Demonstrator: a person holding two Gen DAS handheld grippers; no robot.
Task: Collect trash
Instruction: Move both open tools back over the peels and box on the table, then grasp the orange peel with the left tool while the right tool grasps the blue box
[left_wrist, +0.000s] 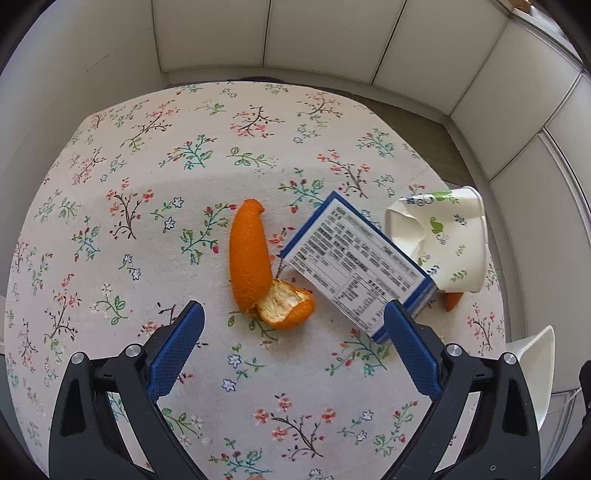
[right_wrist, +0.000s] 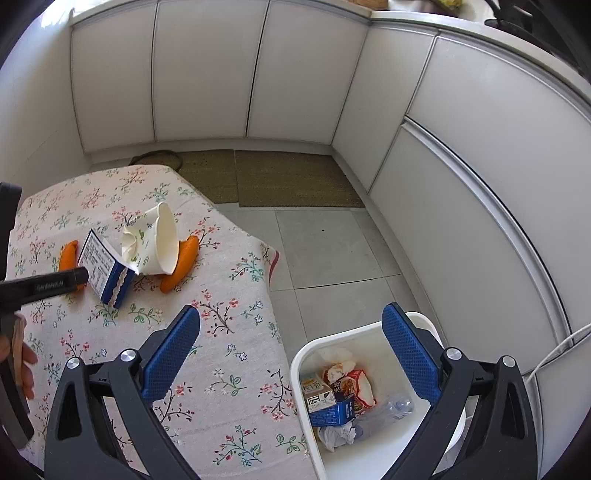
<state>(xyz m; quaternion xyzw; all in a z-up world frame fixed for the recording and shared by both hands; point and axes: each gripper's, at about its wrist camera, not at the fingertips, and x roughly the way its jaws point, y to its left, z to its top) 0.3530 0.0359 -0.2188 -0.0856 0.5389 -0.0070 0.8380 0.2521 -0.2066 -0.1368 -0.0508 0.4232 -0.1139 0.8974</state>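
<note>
Trash lay on the floral table: a peel just ahead of the wide-open, empty left gripper, then a carton and crushed cup beyond. The right gripper also gaped empty, hanging over the table edge and a bin of rubbish.

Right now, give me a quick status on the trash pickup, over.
Left gripper open, empty, above orange peel. Right gripper open, empty, over bin. Carton, crushed cup on table. Nothing in the way.
</note>
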